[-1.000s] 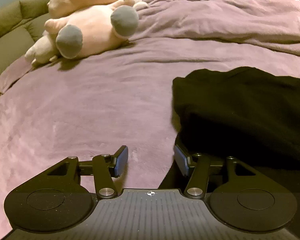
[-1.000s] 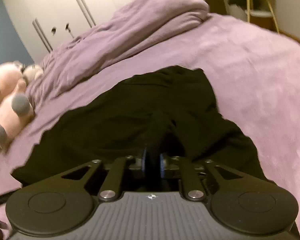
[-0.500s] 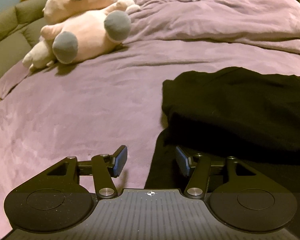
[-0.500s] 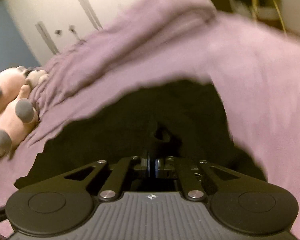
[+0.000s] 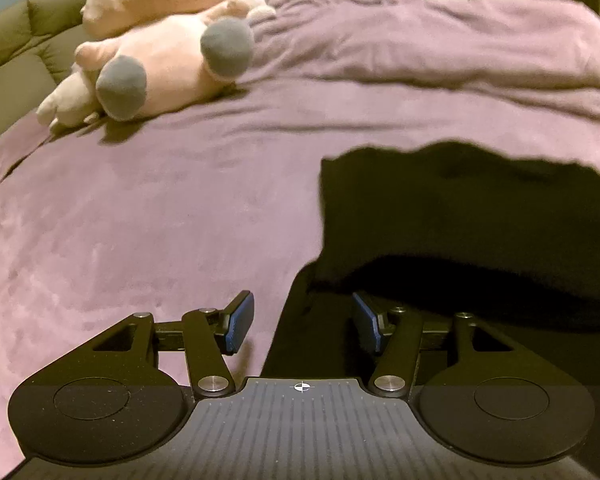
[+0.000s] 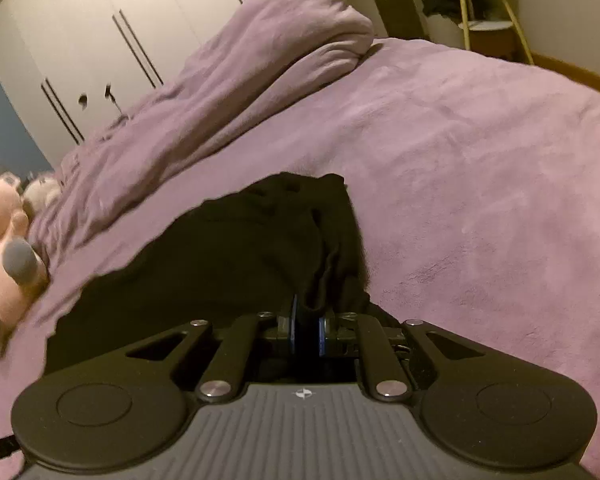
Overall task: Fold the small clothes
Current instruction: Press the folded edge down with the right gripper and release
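The right gripper [image 6: 306,330] has its two blue-padded jaws pressed narrowly together on a bunched fold of a black garment [image 6: 236,256], which rises in a ridge from the pads. Beyond the pinch, the dark cloth spreads away to the left across a purple bedspread [image 6: 480,184]; its exact shape and type cannot be made out.

The left gripper [image 5: 303,322] has its jaws set wide apart and grips nothing. Its left blue pad sits over bare purple cover, and its right pad sits over the near left edge of the same black garment [image 5: 460,220], where one dark layer lies folded over another. Whether the pads touch the fabric cannot be told.

Further out, a rumpled purple duvet [image 5: 440,40] is heaped along the far side of the bed. Two pink plush toys [image 5: 164,60] with grey feet lie stacked at the far left, against a grey-green padded headboard [image 5: 16,60]. White wardrobe doors [image 6: 112,36] stand behind the bed.
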Demonstrator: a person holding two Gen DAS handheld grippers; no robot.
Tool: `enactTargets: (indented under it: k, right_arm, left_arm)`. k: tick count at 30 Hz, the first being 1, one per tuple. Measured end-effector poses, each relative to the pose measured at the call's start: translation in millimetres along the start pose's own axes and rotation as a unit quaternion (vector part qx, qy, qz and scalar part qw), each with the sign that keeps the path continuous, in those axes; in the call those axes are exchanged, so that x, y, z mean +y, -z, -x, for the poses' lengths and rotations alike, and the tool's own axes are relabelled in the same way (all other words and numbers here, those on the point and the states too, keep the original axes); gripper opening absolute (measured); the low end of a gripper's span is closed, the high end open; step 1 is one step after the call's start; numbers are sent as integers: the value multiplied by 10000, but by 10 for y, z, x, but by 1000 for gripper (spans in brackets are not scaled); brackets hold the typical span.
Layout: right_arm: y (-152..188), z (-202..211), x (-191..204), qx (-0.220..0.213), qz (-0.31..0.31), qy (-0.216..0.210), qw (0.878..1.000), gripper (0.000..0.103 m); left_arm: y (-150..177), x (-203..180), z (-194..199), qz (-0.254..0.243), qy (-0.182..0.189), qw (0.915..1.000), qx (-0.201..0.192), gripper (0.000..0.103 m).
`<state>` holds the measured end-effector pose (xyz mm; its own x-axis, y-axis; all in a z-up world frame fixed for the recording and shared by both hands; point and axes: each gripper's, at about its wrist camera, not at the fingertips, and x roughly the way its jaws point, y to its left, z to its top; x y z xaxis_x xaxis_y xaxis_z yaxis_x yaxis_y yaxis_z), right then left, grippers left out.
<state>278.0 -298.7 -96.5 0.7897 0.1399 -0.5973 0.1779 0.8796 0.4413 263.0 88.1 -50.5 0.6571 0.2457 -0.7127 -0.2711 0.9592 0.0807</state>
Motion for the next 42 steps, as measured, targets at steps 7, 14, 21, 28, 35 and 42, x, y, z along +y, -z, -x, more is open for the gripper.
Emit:
enactTargets:
  k: [7, 14, 21, 28, 35, 42]
  right_arm:
    - [-89, 46, 167, -202, 150, -255, 9994, 6]
    - [-201, 127, 307, -341, 186, -621, 9973, 6]
    - [-260, 263, 331, -785, 399, -944, 9916, 5]
    - [-134, 2, 5, -3, 627, 147, 9979, 9]
    - [-162, 131, 167, -428, 803, 376, 9951, 16]
    - [-6, -367, 719, 225, 2241, 453, 9732, 14]
  left_arm:
    - [-42, -200, -73, -25, 616, 9980, 164, 62]
    - [-51, -424, -370, -51, 454, 9985, 303, 60]
    - [-65, -218, -448, 617, -191, 9977, 205, 52]
    - [-6, 205, -231, 1022, -293, 9936, 382, 62]
    - [-261, 57, -25, 951, 173, 9953, -88, 67]
    - [-255, -489, -489, 173, 524, 9984, 147, 69]
